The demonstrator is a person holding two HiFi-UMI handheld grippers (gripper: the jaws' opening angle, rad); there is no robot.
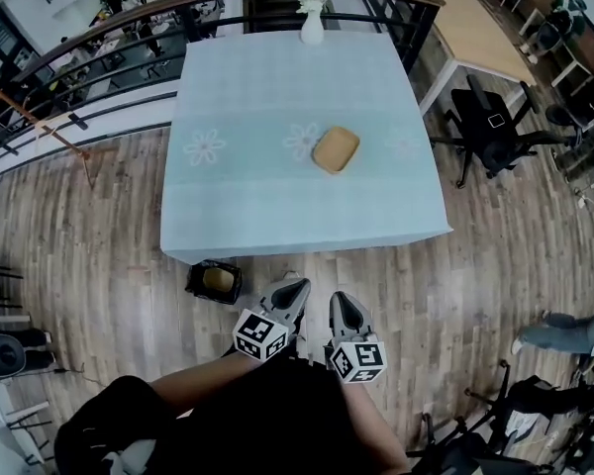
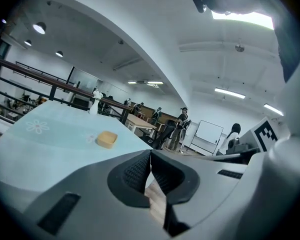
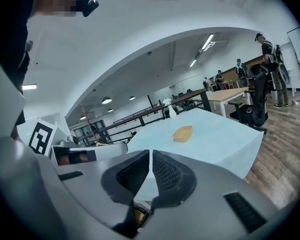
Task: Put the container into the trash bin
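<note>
On a square table (image 1: 277, 216) draped in pale blue, flower-printed cloth, a shallow tan container with rounded corners (image 1: 335, 149) is seen lying near the middle. A white vase (image 1: 312, 13) is set at the far edge. A small black trash bin (image 1: 214, 281) is placed on the wood-plank floor (image 1: 109, 226) by the near left corner. The left gripper (image 1: 295, 287) and right gripper (image 1: 343, 300) are held pressed together, empty, short of the table.

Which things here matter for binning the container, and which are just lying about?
Job:
container, on the table
bin, on the floor by the table's near corner
left gripper and right gripper, both shut and empty

Lying about:
vase, at the table's far edge
chair
desk
</note>
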